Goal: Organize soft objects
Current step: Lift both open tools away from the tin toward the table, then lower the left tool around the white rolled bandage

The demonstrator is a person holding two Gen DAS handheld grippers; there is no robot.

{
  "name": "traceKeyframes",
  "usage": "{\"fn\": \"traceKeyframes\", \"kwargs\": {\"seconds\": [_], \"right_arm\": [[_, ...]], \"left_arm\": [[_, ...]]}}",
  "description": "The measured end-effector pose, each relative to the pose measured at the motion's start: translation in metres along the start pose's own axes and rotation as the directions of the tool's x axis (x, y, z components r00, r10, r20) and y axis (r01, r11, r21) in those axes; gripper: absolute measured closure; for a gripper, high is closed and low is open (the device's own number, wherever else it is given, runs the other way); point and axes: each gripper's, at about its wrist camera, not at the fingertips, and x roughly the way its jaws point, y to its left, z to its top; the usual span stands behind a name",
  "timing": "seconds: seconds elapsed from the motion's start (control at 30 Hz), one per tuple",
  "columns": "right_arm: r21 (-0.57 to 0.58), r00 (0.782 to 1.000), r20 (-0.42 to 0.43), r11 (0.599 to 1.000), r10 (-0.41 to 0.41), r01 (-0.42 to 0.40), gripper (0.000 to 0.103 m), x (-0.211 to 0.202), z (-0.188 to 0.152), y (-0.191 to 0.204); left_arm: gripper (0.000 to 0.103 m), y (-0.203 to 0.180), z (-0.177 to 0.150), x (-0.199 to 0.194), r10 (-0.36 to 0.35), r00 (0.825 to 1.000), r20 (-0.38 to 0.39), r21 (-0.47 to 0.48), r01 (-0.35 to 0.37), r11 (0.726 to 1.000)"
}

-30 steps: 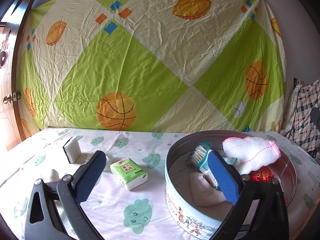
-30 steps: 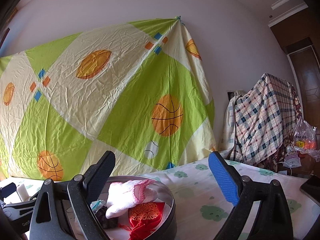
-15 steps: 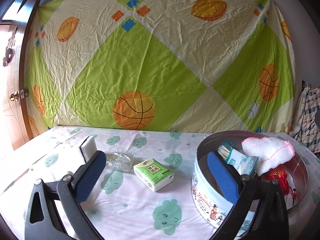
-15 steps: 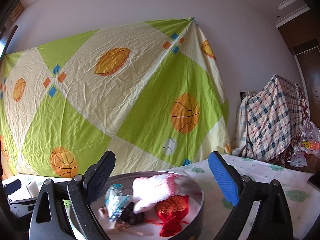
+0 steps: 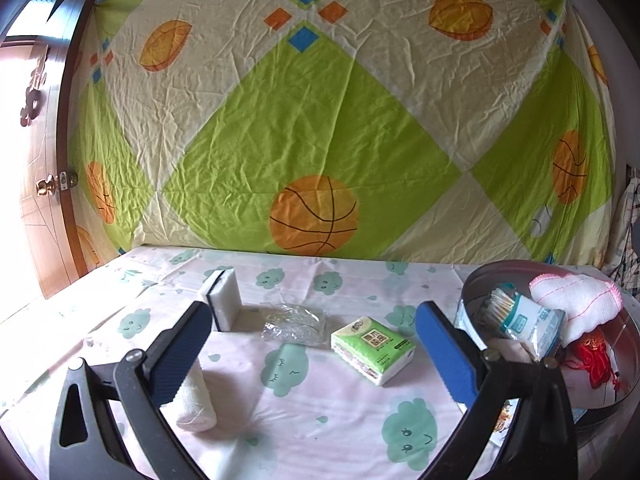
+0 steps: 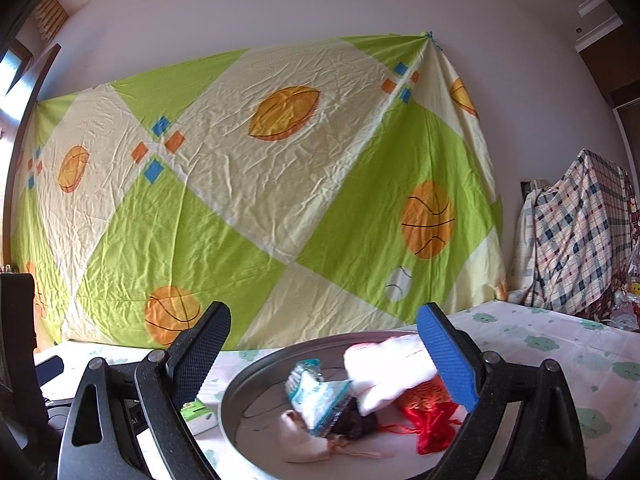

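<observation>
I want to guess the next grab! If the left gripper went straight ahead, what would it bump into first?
Probably the clear plastic bag, lying nearly dead ahead of the open left gripper. The tissue pack sits a bit to the right, the sponge to the left. Depth is hard to judge.

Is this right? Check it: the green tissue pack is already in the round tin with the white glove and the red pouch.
Not quite. The green tissue pack lies on the tablecloth, left of the round tin, as the left wrist view shows. The white glove and red pouch are in the tin.
</observation>
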Motion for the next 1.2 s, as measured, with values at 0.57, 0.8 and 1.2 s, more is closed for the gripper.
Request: {"fn": "traceKeyframes", "kwargs": {"seconds": [0.57, 0.8, 1.2], "right_arm": [[-0.001, 0.994, -0.055, 0.995, 0.1, -0.1, 0.007, 0.015, -0.009, 0.059], [0.003, 0.989, -0.071, 0.992, 0.128, -0.129, 0.007, 0.022, -0.012, 0.077], [0.003, 0.984, -0.095, 0.988, 0.153, -0.153, 0.007, 0.028, -0.015, 0.089]], "left_arm": [[0.0, 0.052, 0.0, 0.023, 0.066, 0.995, -0.075, -0.051, -0.07, 0.996], [0.0, 0.065, -0.001, 0.031, 0.093, 0.989, -0.112, -0.07, -0.102, 0.992], [0.0, 0.102, -0.006, 0.047, 0.103, 0.97, -0.219, -0.152, -0.138, 0.979]]}}
